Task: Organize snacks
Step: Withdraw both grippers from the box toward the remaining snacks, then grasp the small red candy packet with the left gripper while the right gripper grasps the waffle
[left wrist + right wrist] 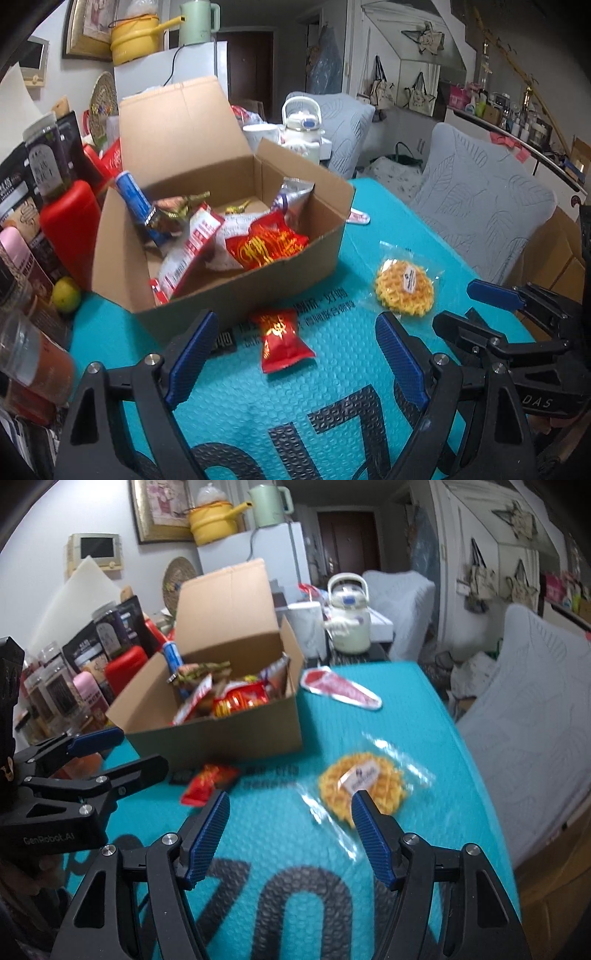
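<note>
With both spread and empty, left hand-held gripper point(295, 365) faces the red foil snack packet point(281, 339); right hand-held gripper point(290, 834) needs to reach the clear-wrapped round yellow waffle point(364, 788) just ahead.

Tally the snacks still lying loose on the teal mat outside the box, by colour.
Red packet: 1
Yellow waffle in clear wrap: 1
Red-and-white packet behind the cardboard box: 1
Total: 3
</note>
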